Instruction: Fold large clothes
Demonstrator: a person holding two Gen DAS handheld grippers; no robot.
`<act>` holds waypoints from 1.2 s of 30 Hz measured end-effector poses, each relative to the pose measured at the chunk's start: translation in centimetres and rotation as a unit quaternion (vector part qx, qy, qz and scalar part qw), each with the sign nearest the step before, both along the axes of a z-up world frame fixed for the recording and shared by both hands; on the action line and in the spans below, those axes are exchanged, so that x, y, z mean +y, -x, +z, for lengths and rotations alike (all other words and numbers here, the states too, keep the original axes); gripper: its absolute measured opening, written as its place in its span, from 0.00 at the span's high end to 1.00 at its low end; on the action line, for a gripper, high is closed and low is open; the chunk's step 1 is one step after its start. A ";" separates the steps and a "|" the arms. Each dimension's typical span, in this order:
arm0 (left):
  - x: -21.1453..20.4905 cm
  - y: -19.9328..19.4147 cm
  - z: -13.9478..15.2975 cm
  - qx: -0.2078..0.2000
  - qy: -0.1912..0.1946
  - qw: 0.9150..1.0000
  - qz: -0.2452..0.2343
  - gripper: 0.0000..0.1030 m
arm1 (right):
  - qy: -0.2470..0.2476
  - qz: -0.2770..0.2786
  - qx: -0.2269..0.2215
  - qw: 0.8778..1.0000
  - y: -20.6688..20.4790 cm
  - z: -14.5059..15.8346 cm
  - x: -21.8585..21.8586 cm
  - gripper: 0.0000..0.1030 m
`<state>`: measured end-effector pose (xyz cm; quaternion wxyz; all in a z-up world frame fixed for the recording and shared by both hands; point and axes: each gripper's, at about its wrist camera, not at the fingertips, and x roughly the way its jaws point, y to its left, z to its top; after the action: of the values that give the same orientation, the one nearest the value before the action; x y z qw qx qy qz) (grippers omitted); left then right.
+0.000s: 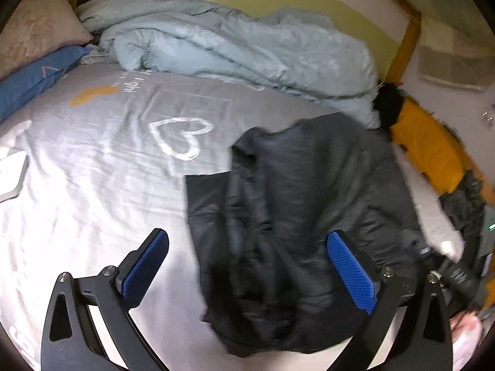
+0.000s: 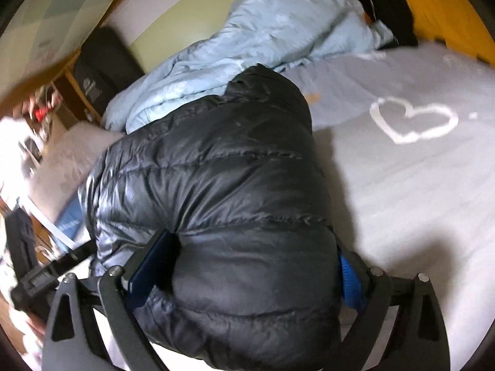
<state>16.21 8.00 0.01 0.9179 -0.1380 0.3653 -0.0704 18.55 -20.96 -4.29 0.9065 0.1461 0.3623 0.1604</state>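
Note:
A black quilted down jacket (image 1: 297, 204) lies bunched on the grey bed sheet (image 1: 92, 167), right of centre in the left wrist view. My left gripper (image 1: 247, 241) hovers over its near edge, jaws wide apart and empty; its right finger (image 1: 349, 266) is over the jacket, its left finger (image 1: 148, 259) over bare sheet. In the right wrist view a thick puffy fold of the jacket (image 2: 222, 191) fills the space between the fingers of my right gripper (image 2: 244, 266), which grips it above the sheet (image 2: 417, 201).
A rumpled light blue duvet (image 1: 235, 52) lies along the far side of the bed. Pink and blue pillows (image 1: 37, 52) sit at the far left. A yellow and black item (image 1: 423, 142) lies at the right edge. A flat white object (image 1: 10, 176) lies at the left.

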 end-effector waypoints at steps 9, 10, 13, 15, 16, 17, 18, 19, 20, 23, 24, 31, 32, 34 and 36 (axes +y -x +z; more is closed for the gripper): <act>-1.4 -0.3 -0.4 0.002 -0.022 1.000 -0.022 0.00 | 0.165 0.014 -0.048 0.985 1.4 0.8 4.6 0.07; -1.3 -0.6 -0.9 0.012 -0.020 1.000 -0.020 0.00 | 0.172 0.017 -0.052 0.984 1.4 0.8 4.7 0.07; -0.3 -1.4 -2.2 0.035 0.015 0.999 -0.013 0.00 | 0.148 0.017 -0.050 0.988 1.2 0.8 3.7 0.07; 0.3 -1.8 -2.9 0.056 0.043 0.998 -0.006 0.00 | 0.124 -0.001 -0.057 0.991 1.1 1.1 2.6 0.07; 0.6 -2.0 -3.2 0.064 0.052 0.997 -0.001 0.00 | 0.123 -0.020 -0.066 0.990 1.1 1.4 2.2 0.04; 0.8 -2.1 -3.6 0.078 0.059 0.995 0.006 0.00 | 0.130 -0.041 -0.078 0.988 1.4 1.6 2.0 0.01; 0.9 -2.1 -4.0 0.091 0.058 0.994 0.021 0.00 | 0.139 -0.064 -0.091 0.984 1.4 1.9 1.7 0.00; 0.9 -2.0 -4.2 0.100 0.054 0.993 0.036 0.00 | 0.148 -0.095 -0.105 0.979 1.3 2.1 1.0 0.00; 0.9 -1.9 -4.3 0.105 0.050 0.992 0.047 0.00 | 0.147 -0.106 -0.108 0.978 1.1 2.2 0.7 0.00; 0.5 -1.6 -4.3 0.098 0.032 0.993 0.060 0.00 | 0.100 -0.071 -0.068 0.990 -0.6 1.7 -0.7 0.00; 0.3 -1.6 -4.3 0.098 0.030 0.993 0.059 0.00 | 0.076 -0.054 -0.048 0.995 -1.3 1.2 -1.2 0.00; 1.5 -2.8 -6.9 0.118 0.168 0.978 -0.019 0.21 | -0.034 0.083 0.071 0.993 -3.7 -2.1 -1.2 0.21; 0.9 -2.7 -6.3 0.108 0.158 0.981 -0.029 0.26 | -0.021 0.081 0.059 0.995 -3.3 -1.7 -1.0 0.26; -0.3 -2.4 -5.0 0.086 0.131 0.987 -0.040 0.33 | 0.000 0.075 0.038 0.997 -2.6 -0.6 -0.7 0.39; -1.7 -2.2 -3.8 0.065 0.103 0.991 -0.061 0.39 | 0.011 0.063 0.027 0.998 -2.1 0.5 -1.0 0.42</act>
<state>18.36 6.30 -3.80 0.8671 -0.2138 0.4224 -0.1551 20.66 -22.01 -3.80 0.8858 0.1175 0.3971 0.2093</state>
